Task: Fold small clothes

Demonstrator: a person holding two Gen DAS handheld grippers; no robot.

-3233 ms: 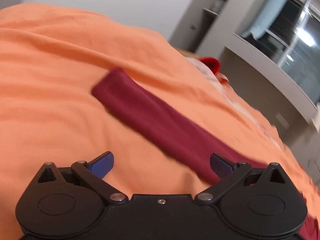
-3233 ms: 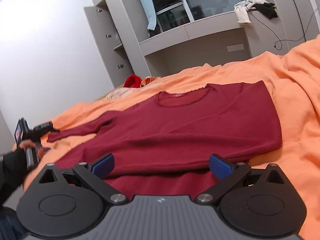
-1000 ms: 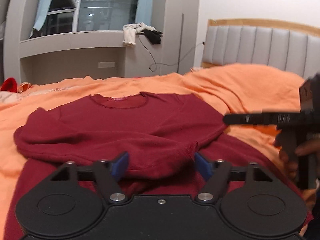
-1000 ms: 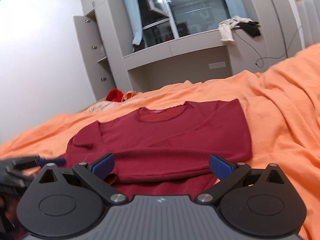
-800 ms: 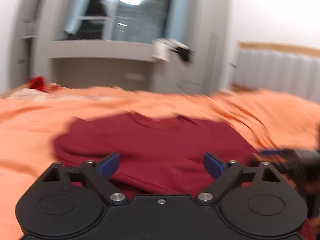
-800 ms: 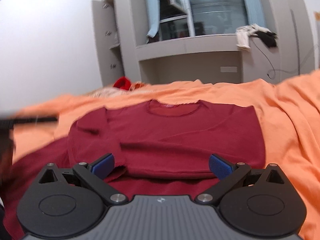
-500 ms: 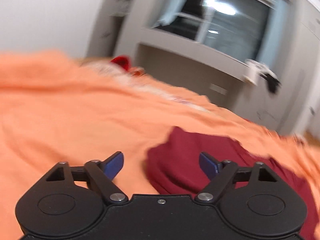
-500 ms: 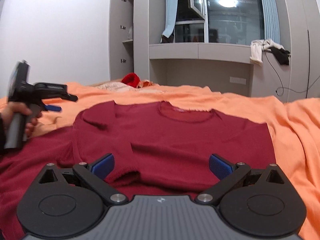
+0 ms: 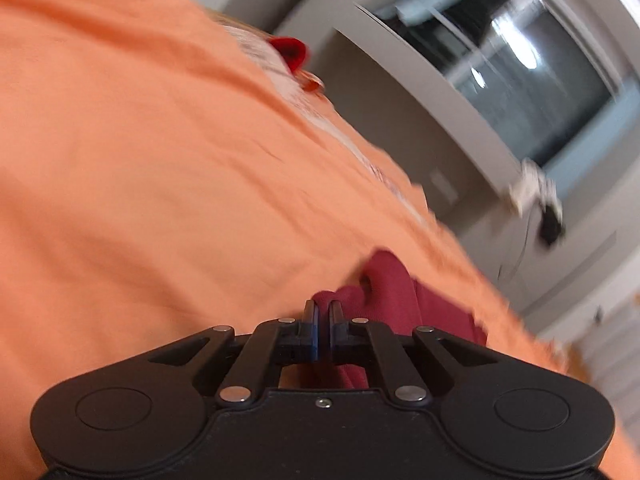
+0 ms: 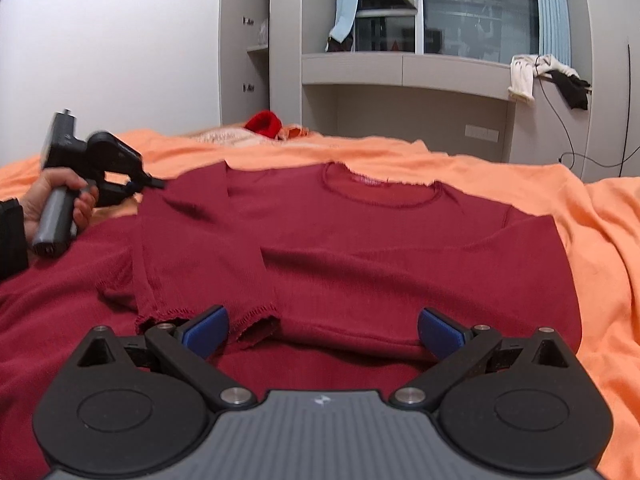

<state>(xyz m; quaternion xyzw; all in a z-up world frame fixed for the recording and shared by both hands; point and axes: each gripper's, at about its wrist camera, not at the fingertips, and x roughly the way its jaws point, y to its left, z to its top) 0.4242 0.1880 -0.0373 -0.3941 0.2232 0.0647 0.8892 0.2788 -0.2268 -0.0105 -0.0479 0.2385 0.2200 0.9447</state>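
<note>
Nearest the right wrist camera, the right gripper [image 10: 320, 326] hovers with jaws wide apart and empty over the lower part of a dark red knit sweater [image 10: 360, 248], spread on the orange bedsheet [image 10: 600, 240] with both sleeves folded across the chest. Further left, the left gripper [image 9: 323, 316] has just closed its jaws on the sweater's edge. The knit looks soft, light and limp, so it will likely sag; hem corners or fold edges seem the best holds.

Grey built-in cupboards [image 10: 244, 40] flank a dark window [image 10: 476, 12] above an orange bedspread [image 10: 600, 240].
</note>
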